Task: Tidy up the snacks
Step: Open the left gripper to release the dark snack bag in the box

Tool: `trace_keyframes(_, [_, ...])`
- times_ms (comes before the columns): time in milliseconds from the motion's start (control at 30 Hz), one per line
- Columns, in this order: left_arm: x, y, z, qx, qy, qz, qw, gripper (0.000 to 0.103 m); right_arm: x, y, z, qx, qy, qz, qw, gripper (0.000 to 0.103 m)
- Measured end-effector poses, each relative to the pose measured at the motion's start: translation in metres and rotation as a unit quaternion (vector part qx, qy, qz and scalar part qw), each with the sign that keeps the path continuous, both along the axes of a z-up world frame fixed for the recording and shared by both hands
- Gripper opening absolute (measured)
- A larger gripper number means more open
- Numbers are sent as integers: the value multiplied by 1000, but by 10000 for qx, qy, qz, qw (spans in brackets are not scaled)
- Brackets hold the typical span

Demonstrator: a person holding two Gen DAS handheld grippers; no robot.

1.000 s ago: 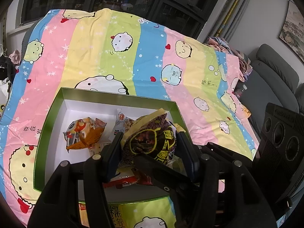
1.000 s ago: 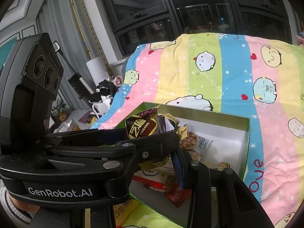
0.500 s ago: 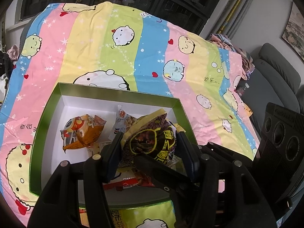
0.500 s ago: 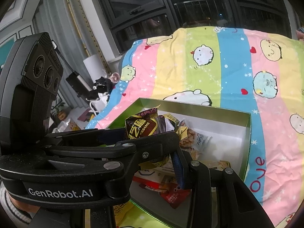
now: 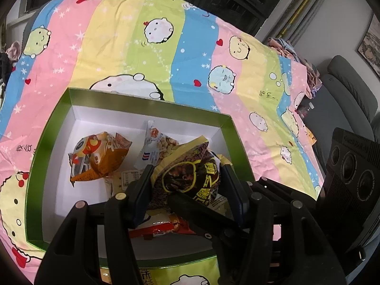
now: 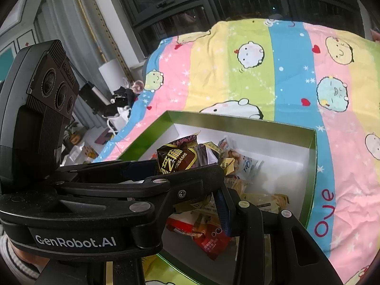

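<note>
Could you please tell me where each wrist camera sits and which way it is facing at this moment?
Left wrist: on the left hand-held gripper, looking forward and down into the green box; its fingers clamp the sesame packet.
Right wrist: on the right hand-held gripper, looking across the left hand-held gripper into the box; one own finger and a striped cuff show.
Shared: the box, the packet, the striped sheet.

- Left tool (image 5: 187, 182): matte black plastic, silver rivets on its linkage arms, blue-edged finger pads (image 5: 237, 204).
- It bears white "GenRobot.AI" lettering and a ribbed, three-lens camera block.
- Right tool (image 6: 220, 190): same black build.
- Striped knit sleeve (image 6: 16, 258) at the wrist.
</note>
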State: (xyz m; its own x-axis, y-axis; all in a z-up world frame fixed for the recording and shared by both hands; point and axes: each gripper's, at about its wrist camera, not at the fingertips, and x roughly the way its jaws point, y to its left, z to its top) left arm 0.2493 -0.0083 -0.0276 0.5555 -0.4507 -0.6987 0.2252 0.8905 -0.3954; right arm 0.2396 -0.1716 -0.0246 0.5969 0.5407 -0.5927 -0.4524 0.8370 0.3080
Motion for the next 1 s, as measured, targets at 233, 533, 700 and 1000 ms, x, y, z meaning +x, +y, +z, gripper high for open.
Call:
trace_keyframes(233, [6,1,-11,2,236,-6,9997,57,6,3,-8,-110,209,-2,9997,42])
trace_keyframes(533, [12,1,-22,96,518,15,9986,62,12,6,-18,-219,523,-66,9984,42])
trace_keyframes(700, [11,0,-23,294,540,103,9981,70,10,9,-20,-402,546,-135,9976,45])
trace_keyframes(1000, [1,4,-4,614,210,333,9973,84,1,0,-6,-681,328,-509,9958,55])
